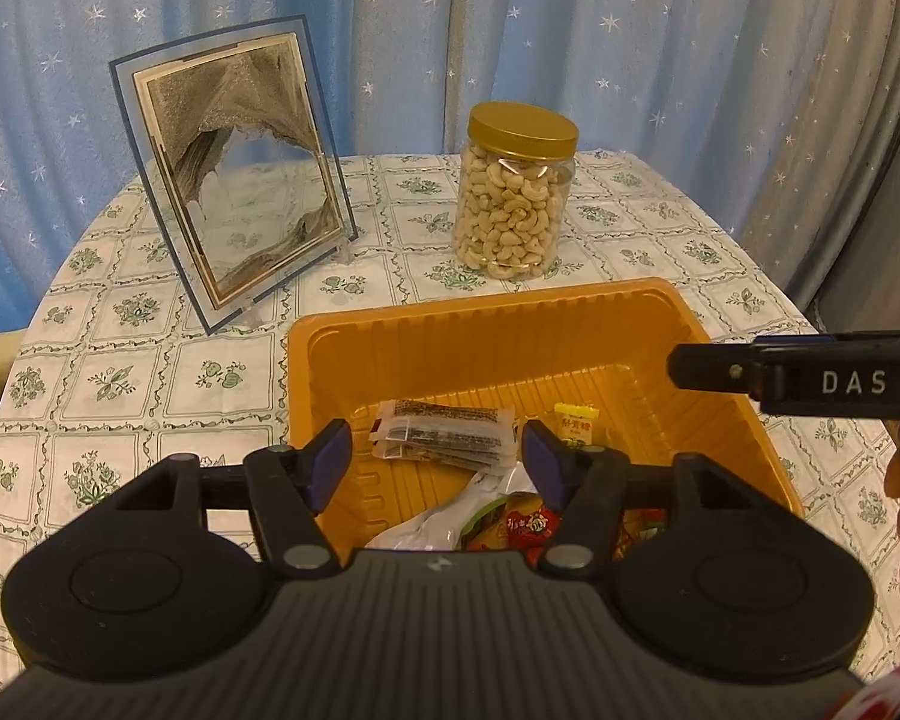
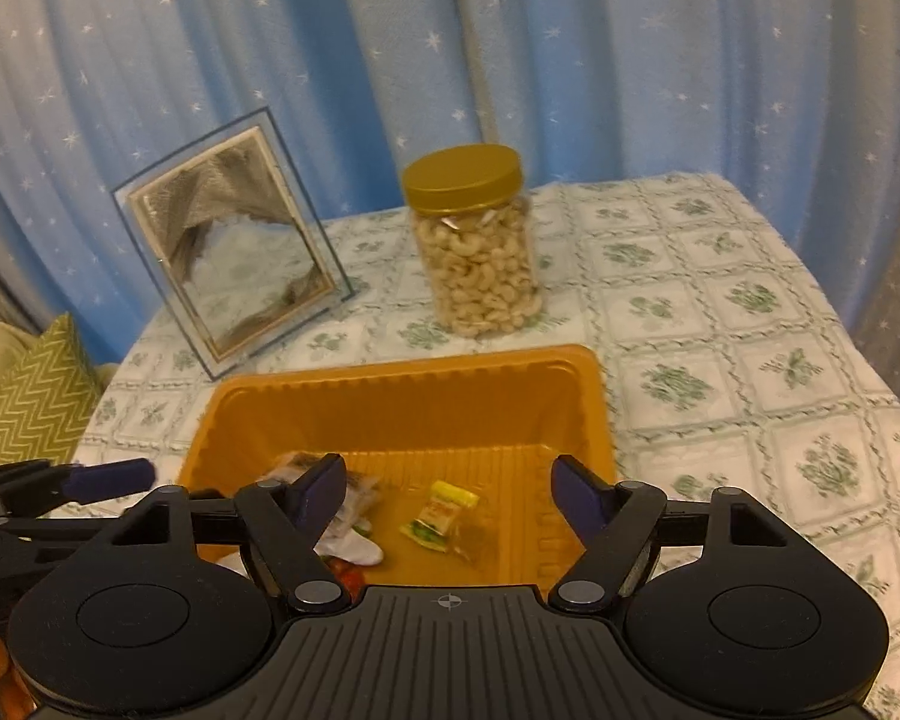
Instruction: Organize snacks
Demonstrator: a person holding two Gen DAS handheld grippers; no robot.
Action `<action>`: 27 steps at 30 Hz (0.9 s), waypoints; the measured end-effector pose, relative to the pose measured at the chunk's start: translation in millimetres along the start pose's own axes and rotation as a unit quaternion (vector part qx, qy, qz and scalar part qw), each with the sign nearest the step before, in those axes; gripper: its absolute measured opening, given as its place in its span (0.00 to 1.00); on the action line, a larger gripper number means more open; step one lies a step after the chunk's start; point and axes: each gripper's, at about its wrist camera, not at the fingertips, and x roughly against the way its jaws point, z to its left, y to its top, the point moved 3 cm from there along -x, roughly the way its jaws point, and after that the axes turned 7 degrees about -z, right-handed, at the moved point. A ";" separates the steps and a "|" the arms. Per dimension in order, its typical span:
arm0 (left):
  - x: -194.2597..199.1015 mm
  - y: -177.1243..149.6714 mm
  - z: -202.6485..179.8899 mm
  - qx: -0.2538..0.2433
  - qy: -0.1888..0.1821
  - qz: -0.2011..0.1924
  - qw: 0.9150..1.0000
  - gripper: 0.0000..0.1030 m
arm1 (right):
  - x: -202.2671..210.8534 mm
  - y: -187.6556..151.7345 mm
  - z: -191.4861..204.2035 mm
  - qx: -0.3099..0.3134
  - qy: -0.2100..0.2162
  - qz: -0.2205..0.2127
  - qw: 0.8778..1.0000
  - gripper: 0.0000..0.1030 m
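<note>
While both grippers are held over the orange tray (image 1: 576,324), nothing is gripped: the left gripper (image 1: 437,461) has its jaws spread wide and empty, and the right gripper (image 2: 449,489) is likewise released, jaws apart with nothing between them.

Snacks are seen already inside the tray: a dark seaweed-type packet (image 1: 444,435) toward the middle, a small yellow sachet (image 2: 444,513) beside it, and a white-and-red wrapper (image 1: 498,519) at the near edge, partly hidden behind the left gripper's body. The tray sits on the bench (image 2: 750,324), which is covered with a floral cloth. A cashew jar (image 1: 513,192) with a gold lid stands upright just behind the tray, outside it. A sand-art frame (image 1: 228,180) is propped to the left of the jar, apart from the tray.

Step in hand is judged as between placements: the loose packets look binned, and the jar is the only snack left outside. No other loose snack can be made out on the visible cloth.

Next move, if the jar is to be dealt with: a wide, level grip around its body would be needed. The smooth plastic wall could slip, so the jaws should be closed square below the lid. Room in the tray's far half looks sufficient.
</note>
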 end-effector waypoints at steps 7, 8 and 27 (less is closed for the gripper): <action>11.6 -3.3 -5.4 -0.002 0.012 -0.006 1.000 0.76 | 15.1 -2.5 -12.2 -0.009 -0.017 0.003 1.000 0.73; 14.3 -3.8 -6.3 0.000 0.015 -0.007 1.000 0.80 | 17.8 -2.4 -13.2 -0.011 -0.020 0.002 1.000 0.73; 94.1 -21.5 -28.9 0.025 0.035 -0.021 0.999 1.00 | 94.6 -28.2 -5.4 -0.011 -0.026 0.011 1.000 0.74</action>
